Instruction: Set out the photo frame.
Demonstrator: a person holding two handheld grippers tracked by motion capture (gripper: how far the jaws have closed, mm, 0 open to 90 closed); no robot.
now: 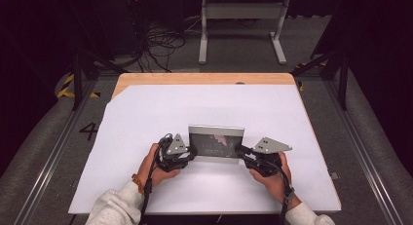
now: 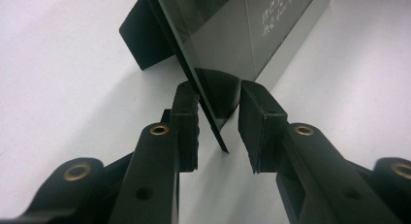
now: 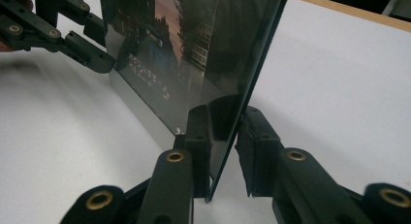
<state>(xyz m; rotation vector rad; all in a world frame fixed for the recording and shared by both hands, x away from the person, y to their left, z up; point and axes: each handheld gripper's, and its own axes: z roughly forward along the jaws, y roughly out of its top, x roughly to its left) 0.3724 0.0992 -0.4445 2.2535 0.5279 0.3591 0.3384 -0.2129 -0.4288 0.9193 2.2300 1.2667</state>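
Two grippers meet at a photo frame (image 1: 215,143) standing upright near the middle of the white sheet (image 1: 146,113) that covers the wooden table (image 1: 204,78). The high view has the left gripper (image 1: 191,151) at the frame's left edge and the right gripper (image 1: 242,152) at its right edge, each carried by a hand: left hand (image 1: 152,165), right hand (image 1: 273,178).

Left gripper view: the frame's edge (image 2: 194,73) runs between the two black jaws. One pad lies against the glass side; the other pad stands just off the silver face, a slim gap visible. Jaws narrow, no firm clamp seen. A dark back stand (image 2: 143,37) props the frame from behind.

Right gripper view: the frame's edge (image 3: 242,83) sits between the jaws, one pad on the picture side, the other close behind the back. Jaws narrow; contact on the rear pad cannot be confirmed. The left gripper's fingers (image 3: 92,56) show farther off at the opposite edge.

Frame bottom rests on the sheet.
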